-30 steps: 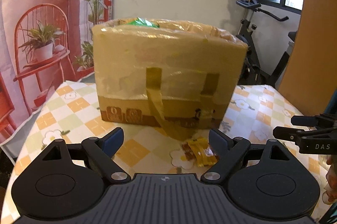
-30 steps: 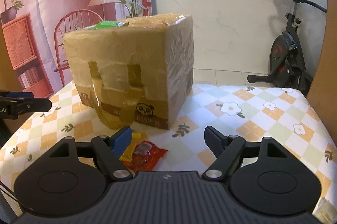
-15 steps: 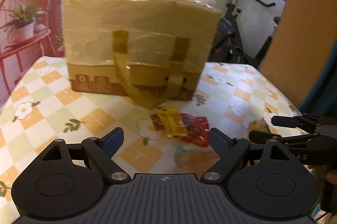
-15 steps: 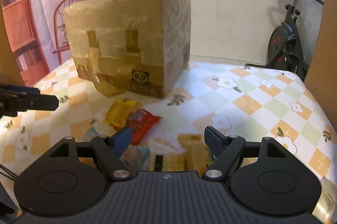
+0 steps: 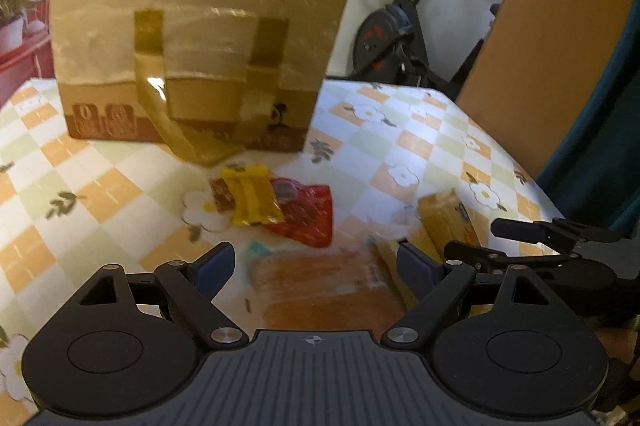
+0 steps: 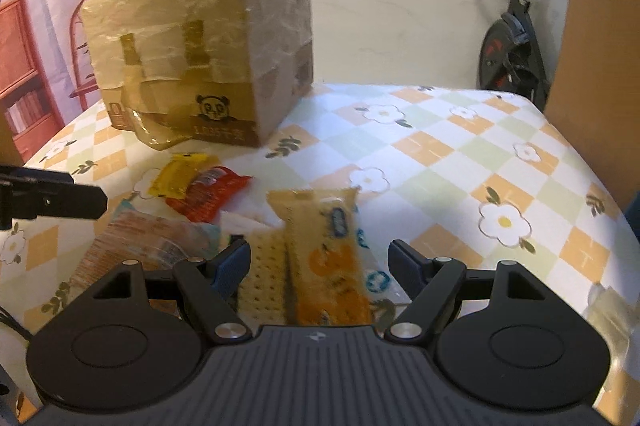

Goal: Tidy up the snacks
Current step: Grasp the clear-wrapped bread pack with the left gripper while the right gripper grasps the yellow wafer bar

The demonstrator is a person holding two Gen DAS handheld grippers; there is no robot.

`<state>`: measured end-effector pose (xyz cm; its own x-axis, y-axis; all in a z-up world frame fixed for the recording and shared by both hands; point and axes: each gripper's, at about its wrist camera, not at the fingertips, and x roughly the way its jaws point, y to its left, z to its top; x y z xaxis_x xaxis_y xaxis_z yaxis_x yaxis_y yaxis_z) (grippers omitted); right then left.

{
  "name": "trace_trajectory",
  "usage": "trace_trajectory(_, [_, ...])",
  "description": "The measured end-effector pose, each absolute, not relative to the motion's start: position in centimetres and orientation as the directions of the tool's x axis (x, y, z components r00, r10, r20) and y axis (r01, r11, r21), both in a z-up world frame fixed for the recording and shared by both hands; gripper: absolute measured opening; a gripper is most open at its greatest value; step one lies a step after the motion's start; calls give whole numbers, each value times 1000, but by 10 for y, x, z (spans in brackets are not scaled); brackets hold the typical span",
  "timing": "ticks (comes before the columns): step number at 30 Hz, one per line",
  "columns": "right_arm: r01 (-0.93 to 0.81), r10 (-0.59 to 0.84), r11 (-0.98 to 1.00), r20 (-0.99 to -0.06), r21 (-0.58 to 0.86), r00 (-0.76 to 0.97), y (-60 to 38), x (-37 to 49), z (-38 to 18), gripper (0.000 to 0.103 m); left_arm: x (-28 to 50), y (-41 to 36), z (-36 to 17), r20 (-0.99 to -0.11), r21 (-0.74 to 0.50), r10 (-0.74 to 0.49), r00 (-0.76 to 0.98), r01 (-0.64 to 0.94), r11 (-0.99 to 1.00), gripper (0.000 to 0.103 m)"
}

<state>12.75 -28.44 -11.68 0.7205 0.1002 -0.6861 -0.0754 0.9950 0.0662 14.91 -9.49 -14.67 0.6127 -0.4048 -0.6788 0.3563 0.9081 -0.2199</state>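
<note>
Here, both grippers gaping wide and gripping nothing, left gripper [image 5: 316, 262] hanging over a blurred packet [image 5: 320, 290] low in frame, right gripper [image 6: 320, 260] hovering over cracker packs [image 6: 320, 258], box [image 6: 200, 53] sitting upper left.

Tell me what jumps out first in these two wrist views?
The tall tape-wrapped cardboard box dominates the far side of the checkered table. In front of it lies a loose snack pile: a yellow packet overlapping a red packet. Nearer, cracker packs sit between the open right gripper fingers.
</note>
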Motion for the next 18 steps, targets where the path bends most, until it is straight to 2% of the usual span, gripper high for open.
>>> trace_trajectory(16, [-60,128,991,-686,122,716,-300,122,-128,77,166,-126,-176,-778,-143,-307,548,322,936,91])
trace_trajectory(18, [-57,129,990,-687,127,716,-301,122,-130,74,167,-129,-178,-779,-134,-303,549,326,936,94])
